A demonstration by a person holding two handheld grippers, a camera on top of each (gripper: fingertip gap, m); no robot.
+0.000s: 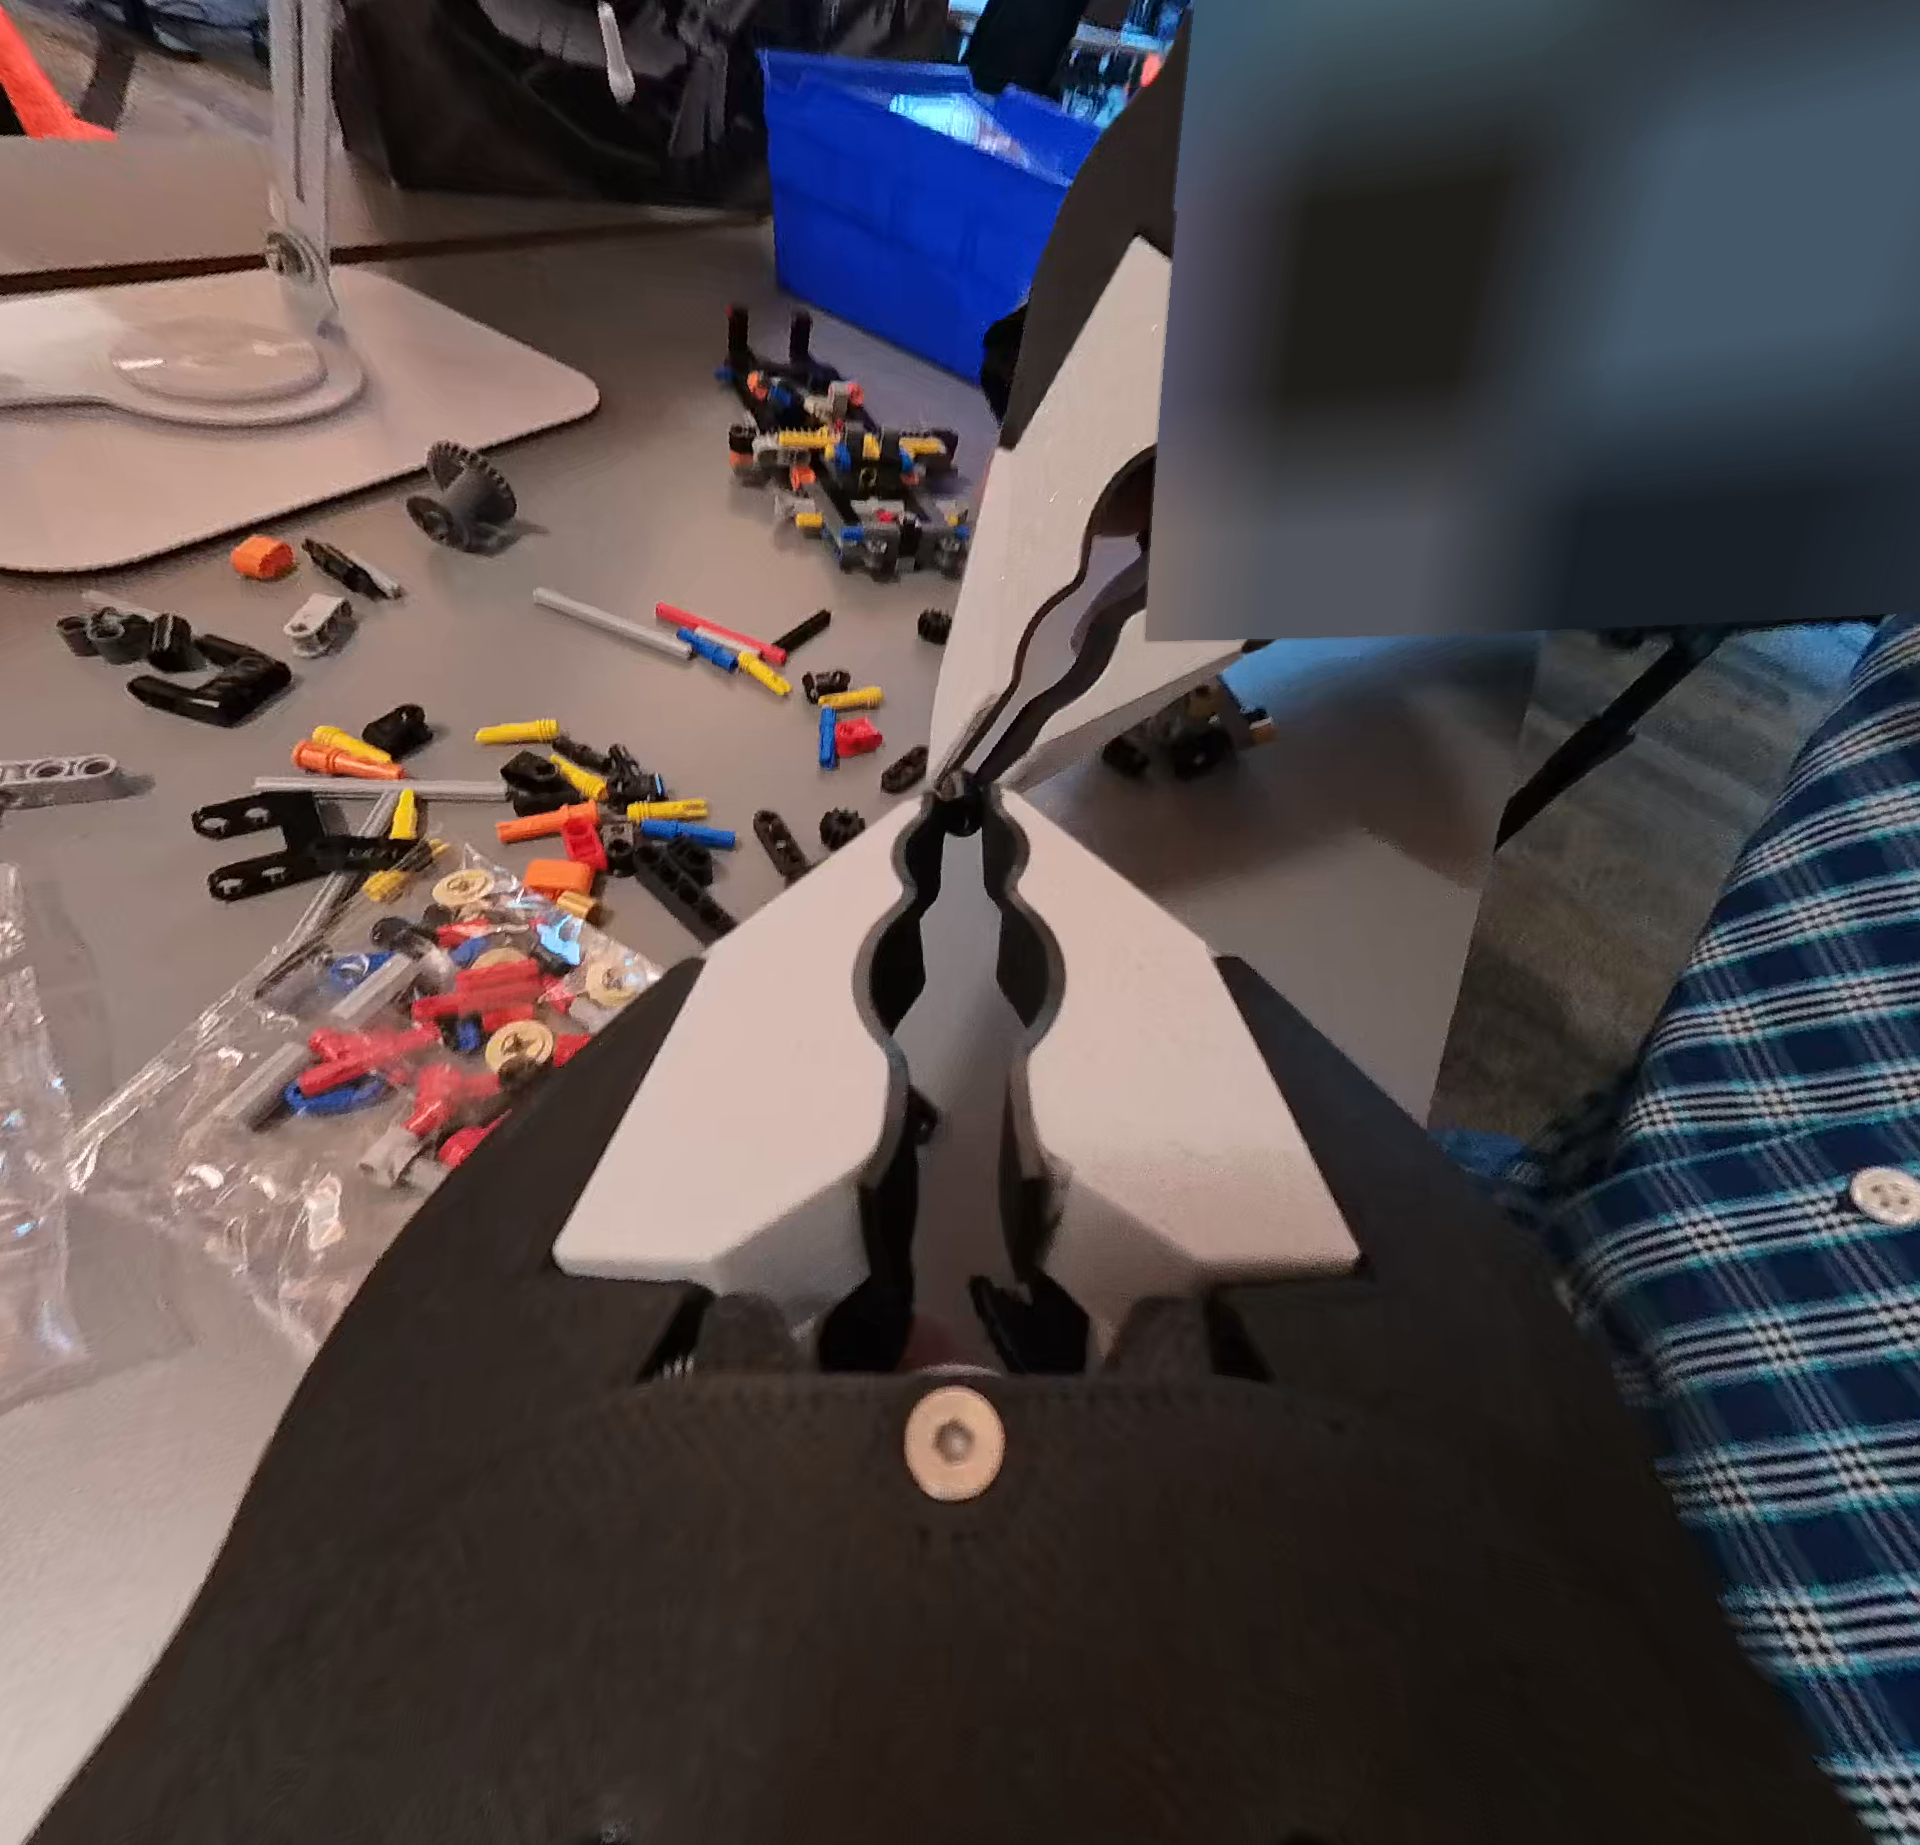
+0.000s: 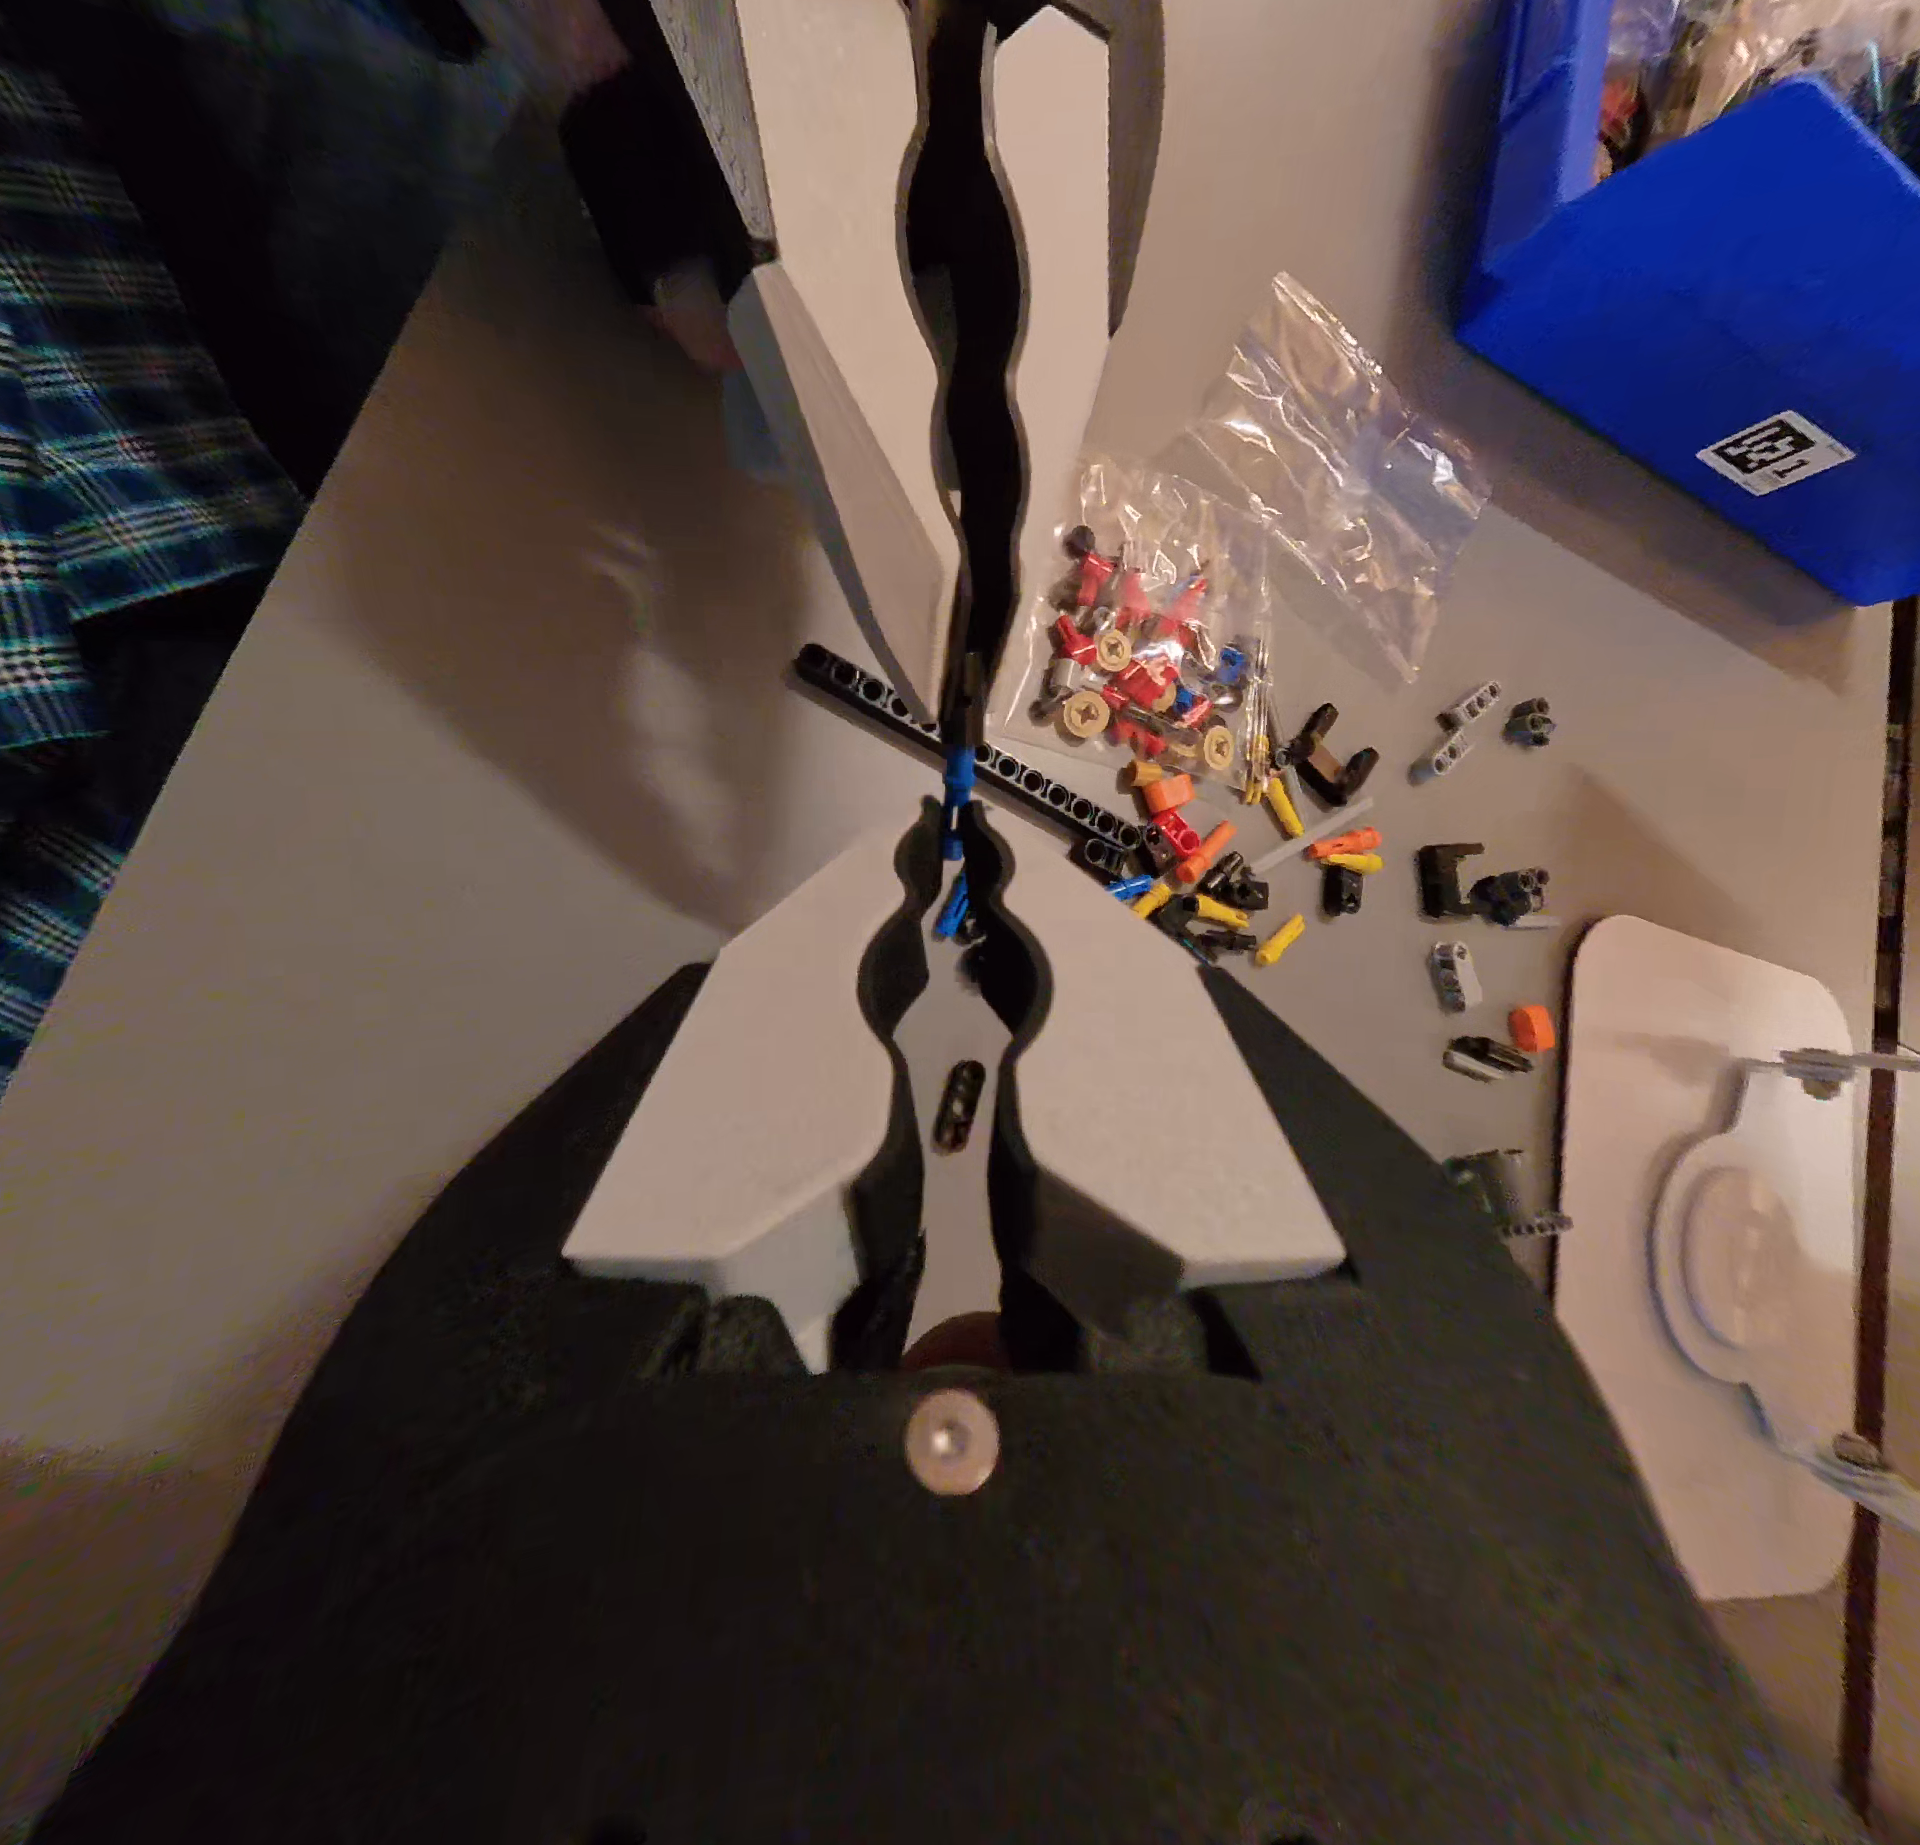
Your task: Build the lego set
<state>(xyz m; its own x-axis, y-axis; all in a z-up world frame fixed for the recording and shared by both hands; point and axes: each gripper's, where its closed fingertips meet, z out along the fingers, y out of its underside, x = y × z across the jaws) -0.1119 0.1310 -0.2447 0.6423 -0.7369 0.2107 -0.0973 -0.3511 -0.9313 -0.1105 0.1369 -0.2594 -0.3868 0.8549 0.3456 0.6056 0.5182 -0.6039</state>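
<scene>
- Both tongs are pinched nearly closed, tip to tip in the air over the table point(image 1: 644, 507). The left gripper point(image 1: 958, 816) is clamped on a small black connector point(image 2: 969, 704). The right gripper point(image 2: 954, 831) is nipped onto a blue pin point(image 2: 956, 777).
- From the right wrist camera, the left tongs come straight down from 12 o'clock. The pin lines up end-on with the connector, touching it or partly in. I can't tell how deep.
- My read is that this is the press-the-pin-into-the-hole step. The build looks early-to-middle, with plenty left to fit.
- The half-built frame point(image 1: 852, 465) sits on the table around 11 o'clock from the left tips, well apart from the action.
- Loose pins and bits point(image 1: 582, 787) are scattered at 9 o'clock, and a clear bag of parts point(image 1: 436, 1016) lies at 8.
- A long black beam point(image 2: 1049, 779) lies on the table beneath the tips in the right wrist view, running 10 to 4.
- A blue bin point(image 1: 914, 206) sits up at 12 in the left view.
- Handling guess: these bits are tiny, light, hard plastic with a slick surface, so they'll likely twist or pop out of the tips if squeezed off-centre.
- I'd grip the pin near its rear half, leaving the front end free. I'd hold the connector by its flat sides, clear of the hole.
- Push straight along the axis. Any angle and it probably jams or flies off.
</scene>
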